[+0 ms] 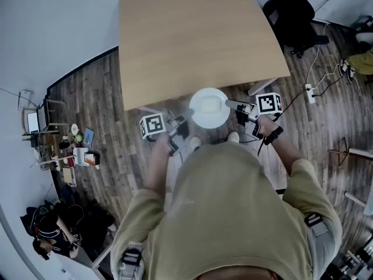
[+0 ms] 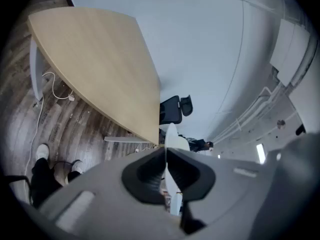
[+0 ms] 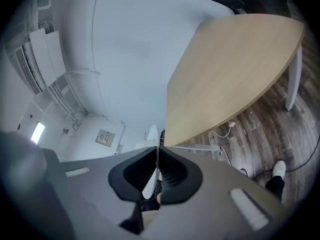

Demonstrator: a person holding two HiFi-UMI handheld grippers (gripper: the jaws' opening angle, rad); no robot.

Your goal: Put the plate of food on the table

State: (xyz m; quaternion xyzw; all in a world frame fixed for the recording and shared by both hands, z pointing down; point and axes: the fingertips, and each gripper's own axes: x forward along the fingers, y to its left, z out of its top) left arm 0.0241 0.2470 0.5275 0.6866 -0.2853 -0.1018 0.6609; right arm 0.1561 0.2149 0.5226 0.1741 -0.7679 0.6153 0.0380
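Note:
A round white plate [image 1: 209, 108] with pale food on it hangs in the air just off the near edge of the light wooden table [image 1: 192, 37]. My left gripper [image 1: 182, 122] is shut on the plate's left rim and my right gripper [image 1: 232, 104] is shut on its right rim. In the left gripper view the plate [image 2: 171, 149] shows edge-on as a thin white blade between the dark pads of the left gripper [image 2: 166, 171]. In the right gripper view the plate [image 3: 151, 149] is likewise pinched edge-on by the right gripper [image 3: 156, 176].
The tabletop is bare. A black office chair [image 1: 291, 10] stands at the table's far right, with cables and a power strip [image 1: 309, 92] on the wooden floor. Clutter and a laptop [image 1: 34, 121] sit far left. My feet [image 1: 213, 140] are below the plate.

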